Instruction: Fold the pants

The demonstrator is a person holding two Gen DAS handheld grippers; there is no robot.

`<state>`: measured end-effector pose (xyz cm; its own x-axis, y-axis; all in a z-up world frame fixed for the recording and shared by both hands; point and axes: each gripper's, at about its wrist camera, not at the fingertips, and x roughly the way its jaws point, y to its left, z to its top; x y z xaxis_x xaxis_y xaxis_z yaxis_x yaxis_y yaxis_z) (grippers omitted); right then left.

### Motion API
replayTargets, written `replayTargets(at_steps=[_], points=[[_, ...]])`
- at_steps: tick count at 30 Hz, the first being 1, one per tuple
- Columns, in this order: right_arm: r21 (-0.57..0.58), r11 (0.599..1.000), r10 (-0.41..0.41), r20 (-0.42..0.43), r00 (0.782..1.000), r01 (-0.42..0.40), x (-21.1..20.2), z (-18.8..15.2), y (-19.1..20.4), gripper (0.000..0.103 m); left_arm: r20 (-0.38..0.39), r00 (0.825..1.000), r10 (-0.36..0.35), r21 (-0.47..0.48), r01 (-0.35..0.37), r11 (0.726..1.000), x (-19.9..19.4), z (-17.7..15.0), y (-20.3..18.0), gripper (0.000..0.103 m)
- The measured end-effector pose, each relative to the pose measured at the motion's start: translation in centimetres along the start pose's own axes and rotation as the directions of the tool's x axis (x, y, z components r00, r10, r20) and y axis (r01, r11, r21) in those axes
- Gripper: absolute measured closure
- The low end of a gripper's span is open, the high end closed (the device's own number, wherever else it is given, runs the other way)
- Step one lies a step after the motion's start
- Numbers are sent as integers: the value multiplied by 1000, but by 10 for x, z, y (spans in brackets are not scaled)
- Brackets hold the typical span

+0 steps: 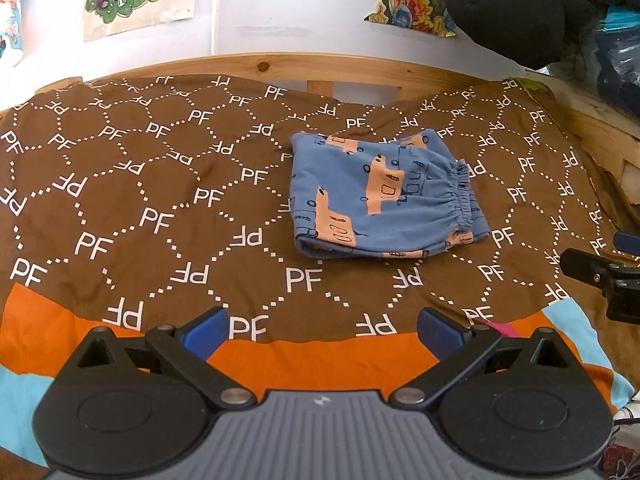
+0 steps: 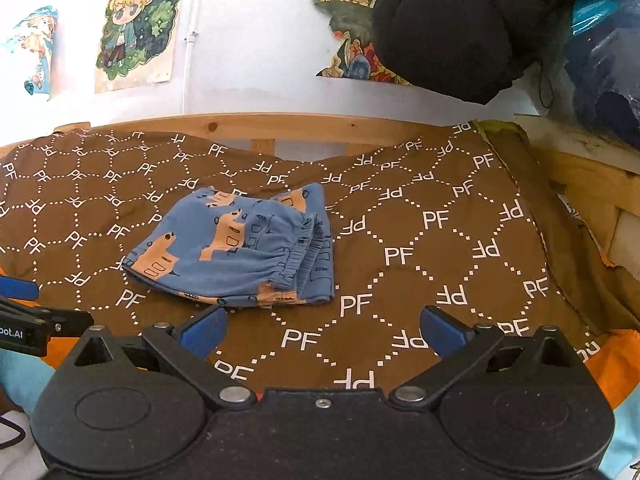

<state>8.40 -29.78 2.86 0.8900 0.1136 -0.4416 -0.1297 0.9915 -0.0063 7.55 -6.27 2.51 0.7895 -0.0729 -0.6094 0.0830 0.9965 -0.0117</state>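
The blue pants (image 1: 380,196) with peach vehicle prints lie folded into a small stack on the brown "PF" bedspread (image 1: 160,184), the elastic waistband to the right. They also show in the right wrist view (image 2: 236,256). My left gripper (image 1: 322,328) is open and empty, held back from the pants near the bed's front. My right gripper (image 2: 322,326) is open and empty, just in front of the pants. The right gripper's tip shows at the right edge of the left wrist view (image 1: 600,272).
A wooden bed rail (image 1: 304,66) runs along the far side against a white wall with posters (image 2: 136,28). A black garment (image 2: 460,28) hangs at the upper right. An orange and light blue cover (image 1: 320,364) lies at the bed's near edge.
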Motion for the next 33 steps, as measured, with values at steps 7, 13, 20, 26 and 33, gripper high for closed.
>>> replayTargets(at_steps=[7, 13, 20, 26, 33], points=[[-2, 1000, 1, -4, 1000, -1, 1, 0, 0, 1, 2, 1000, 0, 7, 0, 1000, 0, 0, -1, 0], [-3, 1000, 1, -6, 1000, -1, 2, 0, 0, 1, 1, 1000, 3, 5, -3, 1000, 0, 0, -1, 0], [-12, 1000, -2, -10, 1000, 2, 2, -1, 1, 1, 1, 1000, 5, 6, -5, 1000, 0, 0, -1, 0], [-12, 1000, -1, -11, 1000, 1, 2, -1, 1, 1, 0, 1000, 8, 10, -8, 1000, 1, 0, -2, 0], [-13, 1000, -2, -12, 1000, 2, 2, -1, 1, 1, 0, 1000, 8, 9, -8, 1000, 1, 0, -2, 0]])
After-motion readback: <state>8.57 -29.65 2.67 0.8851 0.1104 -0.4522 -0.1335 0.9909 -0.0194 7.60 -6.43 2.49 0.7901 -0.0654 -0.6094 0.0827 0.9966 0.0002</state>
